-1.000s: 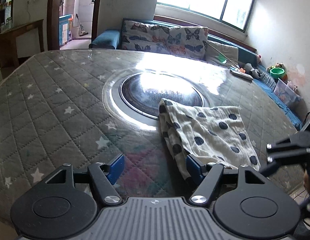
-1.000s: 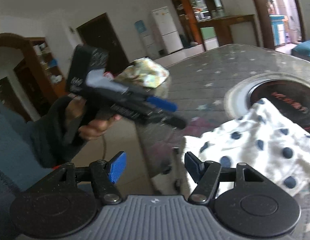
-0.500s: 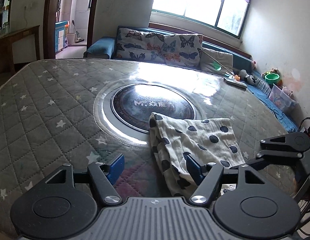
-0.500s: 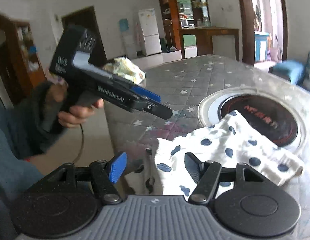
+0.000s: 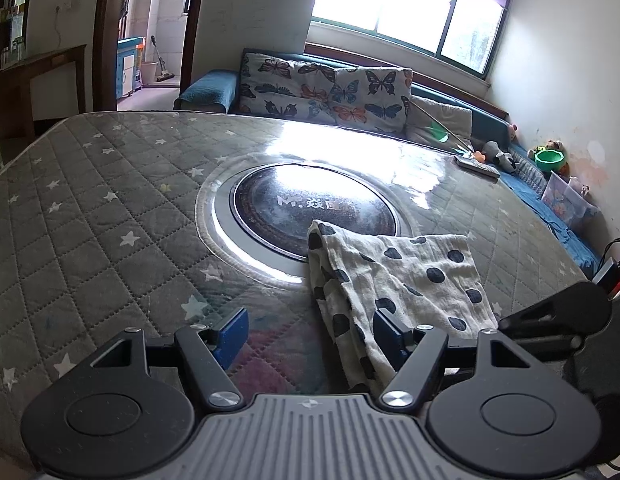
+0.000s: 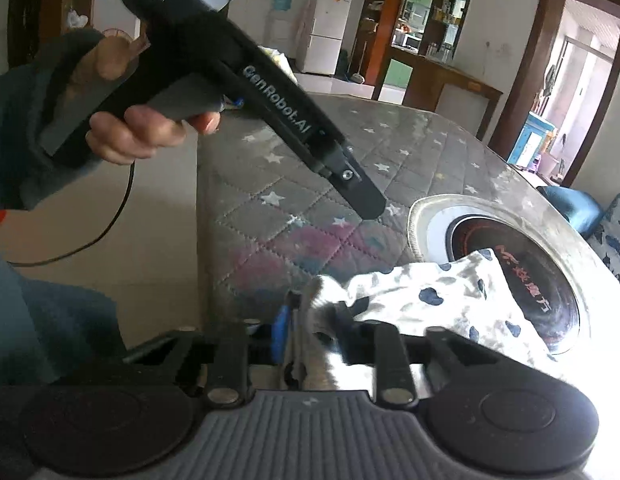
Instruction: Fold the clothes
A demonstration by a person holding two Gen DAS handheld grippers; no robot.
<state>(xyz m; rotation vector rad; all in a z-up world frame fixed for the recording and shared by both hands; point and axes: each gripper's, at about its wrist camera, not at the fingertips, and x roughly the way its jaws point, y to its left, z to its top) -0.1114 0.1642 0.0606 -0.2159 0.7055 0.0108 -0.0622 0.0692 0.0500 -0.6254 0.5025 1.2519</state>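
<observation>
A white cloth with dark blue dots (image 5: 406,276) lies folded on the quilted table, partly over the round black hob; it also shows in the right wrist view (image 6: 442,300). My left gripper (image 5: 310,336) is open, above the table's near edge, its right finger beside the cloth's near end. My right gripper (image 6: 310,332) is shut on the cloth's near corner at the table edge. The left gripper's body (image 6: 269,96) shows in the right wrist view, held in a hand above the table.
The table has a grey star-quilted cover under glass (image 5: 89,208) and a round inset hob (image 5: 310,208). A sofa with butterfly cushions (image 5: 326,88) stands behind it. A small dark object (image 5: 476,166) lies at the far right table edge. Another cloth bundle (image 6: 279,62) sits far off.
My right gripper has moved in and closed on the cloth's near corner. My left gripper stayed open, shifting slightly over the table edge.
</observation>
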